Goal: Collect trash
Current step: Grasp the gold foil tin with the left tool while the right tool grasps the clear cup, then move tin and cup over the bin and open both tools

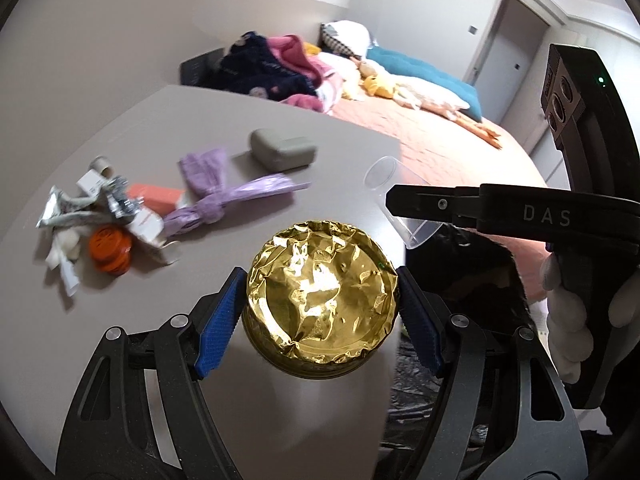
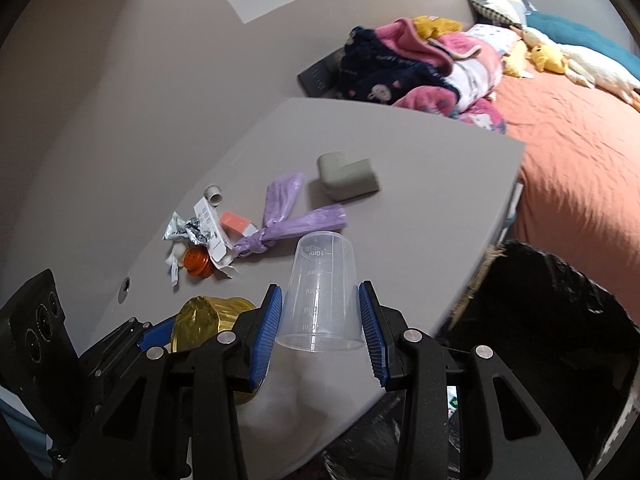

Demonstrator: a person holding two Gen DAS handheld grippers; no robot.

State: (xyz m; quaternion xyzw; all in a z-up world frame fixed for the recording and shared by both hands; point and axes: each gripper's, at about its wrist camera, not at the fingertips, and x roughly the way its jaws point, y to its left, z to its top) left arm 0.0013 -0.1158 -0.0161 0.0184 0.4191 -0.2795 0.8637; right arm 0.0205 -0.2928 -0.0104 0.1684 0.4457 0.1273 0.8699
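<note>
My left gripper [image 1: 320,308] is shut on a round tin with a crumpled gold foil top [image 1: 322,296], held above the grey table [image 1: 120,320]. My right gripper [image 2: 320,320] is shut on a clear plastic measuring cup [image 2: 322,292], held upside down over the table's near edge. The cup also shows in the left wrist view [image 1: 394,196], and the gold tin in the right wrist view [image 2: 208,320]. A pile of trash lies on the table: a knotted purple bag [image 1: 224,196], an orange cap [image 1: 110,250], crumpled foil [image 1: 80,204] and small cartons [image 1: 156,200].
A grey rounded case [image 1: 282,148] sits further back on the table. A black trash bag [image 2: 540,340] gapes open right of the table's edge. Beyond lies a bed with an orange cover [image 2: 580,152], clothes and soft toys.
</note>
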